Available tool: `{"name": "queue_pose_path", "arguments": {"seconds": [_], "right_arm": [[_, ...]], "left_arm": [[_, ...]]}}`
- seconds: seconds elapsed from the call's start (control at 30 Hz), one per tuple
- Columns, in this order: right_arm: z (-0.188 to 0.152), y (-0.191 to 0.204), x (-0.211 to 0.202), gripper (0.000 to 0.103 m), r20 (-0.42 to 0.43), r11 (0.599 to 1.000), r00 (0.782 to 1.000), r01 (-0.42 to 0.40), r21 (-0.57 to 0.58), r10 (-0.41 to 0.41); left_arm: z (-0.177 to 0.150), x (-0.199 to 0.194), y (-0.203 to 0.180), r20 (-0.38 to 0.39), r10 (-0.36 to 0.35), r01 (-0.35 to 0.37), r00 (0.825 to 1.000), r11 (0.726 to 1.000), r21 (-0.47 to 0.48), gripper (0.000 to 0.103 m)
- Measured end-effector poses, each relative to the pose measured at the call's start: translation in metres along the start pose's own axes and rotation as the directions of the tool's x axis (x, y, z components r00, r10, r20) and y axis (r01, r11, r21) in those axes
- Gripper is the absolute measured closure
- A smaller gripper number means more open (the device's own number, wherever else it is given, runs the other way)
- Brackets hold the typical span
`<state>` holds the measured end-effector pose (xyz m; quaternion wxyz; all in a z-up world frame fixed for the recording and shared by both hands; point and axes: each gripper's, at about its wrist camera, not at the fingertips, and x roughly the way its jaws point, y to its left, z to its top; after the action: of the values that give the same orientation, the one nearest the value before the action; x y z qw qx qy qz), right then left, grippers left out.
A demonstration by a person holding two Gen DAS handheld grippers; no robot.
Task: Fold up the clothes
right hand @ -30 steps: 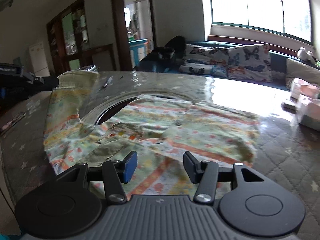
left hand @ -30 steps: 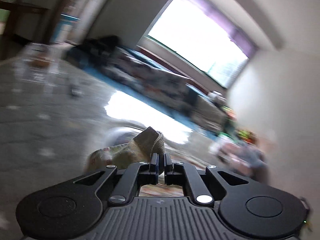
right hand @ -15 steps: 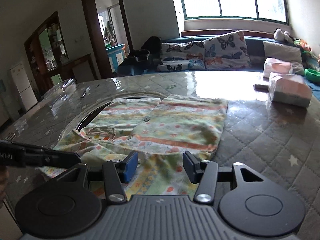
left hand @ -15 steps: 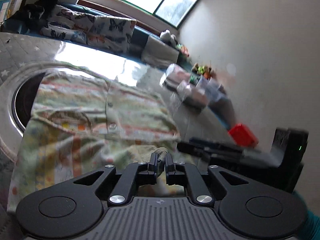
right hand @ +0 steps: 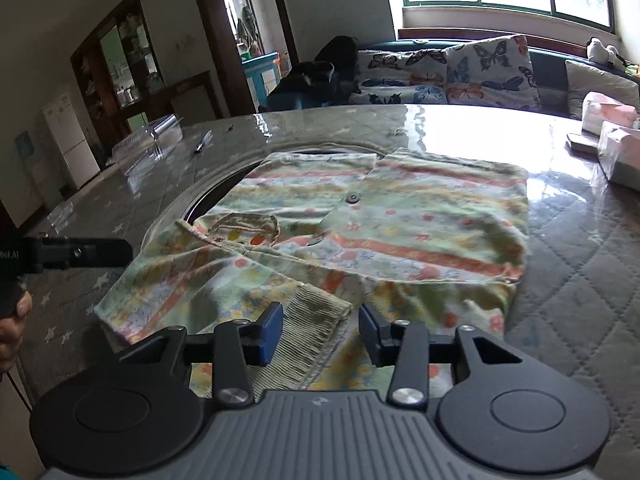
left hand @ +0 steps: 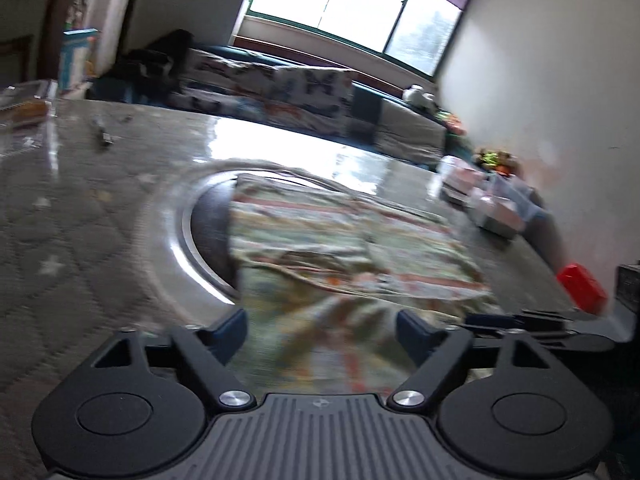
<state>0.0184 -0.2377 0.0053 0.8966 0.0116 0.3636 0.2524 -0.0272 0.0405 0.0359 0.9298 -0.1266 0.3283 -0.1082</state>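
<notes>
Only right view shows ribbed cuff [right hand: 316, 320] — sharp, left blurred

The left claw [left hand: 322, 326] tilts downward, its jaws spread wide after just opening, nothing pinched between the pads. The right claw [right hand: 319, 334] also tilts downward, its jaws part open and just narrowing, pads not pressing. A hand [right hand: 12, 326] grips the left claw's handle

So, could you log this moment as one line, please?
left gripper: opened, sleeve released | right gripper: closing, open around ribbed cuff | shirt: on table
</notes>
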Motion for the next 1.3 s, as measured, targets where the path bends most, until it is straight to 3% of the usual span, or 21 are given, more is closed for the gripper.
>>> {"name": "queue_pose_path", "arguments": {"seconds": [0.07, 0.3, 0.43, 0.6, 0.73, 0.97, 1.13, 1.3], "right_arm": [[0.0, 0.001, 0.003, 0.069, -0.008, 1.0, 1.0, 0.001, 0.0, -0.001], [-0.003, 0.001, 0.004, 0.069, -0.004, 0.999, 1.0, 0.024, 0.023, -0.024], [-0.003, 0.004, 0.001, 0.091, 0.007, 0.999, 0.999, 0.037, 0.015, -0.037], [0.013, 0.005, -0.019, 0.095, 0.085, 0.998, 0.994, 0.067, -0.009, -0.066], [0.024, 0.004, -0.031, 0.095, 0.123, 0.993, 0.986, 0.118, -0.027, -0.114], [0.014, -0.017, -0.004, 0.091, 0.023, 0.985, 0.985, 0.172, 0.013, -0.172], [0.02, -0.012, -0.009, 0.082, 0.06, 0.991, 0.99, 0.128, -0.028, -0.127], [0.024, 0.0, 0.013, 0.073, 0.047, 0.995, 0.997, 0.063, -0.074, -0.06]], "left_arm": [[0.0, 0.002, 0.003, 0.019, 0.041, -0.041, 0.999, 0.999, 0.017, 0.001], [0.001, 0.015, 0.008, 0.031, 0.122, -0.124, 0.992, 0.991, 0.058, 0.0], [0.002, 0.021, 0.013, 0.02, 0.145, -0.146, 0.989, 0.988, 0.047, 0.0], [0.006, 0.028, 0.019, 0.014, 0.188, -0.188, 0.982, 0.982, 0.032, 0.0], [0.01, 0.035, 0.022, 0.014, 0.221, -0.222, 0.975, 0.975, 0.034, 0.0], [0.012, 0.051, 0.019, -0.001, 0.292, -0.29, 0.957, 0.952, 0.095, 0.0], [0.018, 0.055, 0.011, 0.014, 0.278, -0.277, 0.961, 0.953, 0.126, 0.0], [0.017, 0.076, -0.001, 0.001, 0.287, -0.282, 0.958, 0.941, 0.184, 0.0]]}}
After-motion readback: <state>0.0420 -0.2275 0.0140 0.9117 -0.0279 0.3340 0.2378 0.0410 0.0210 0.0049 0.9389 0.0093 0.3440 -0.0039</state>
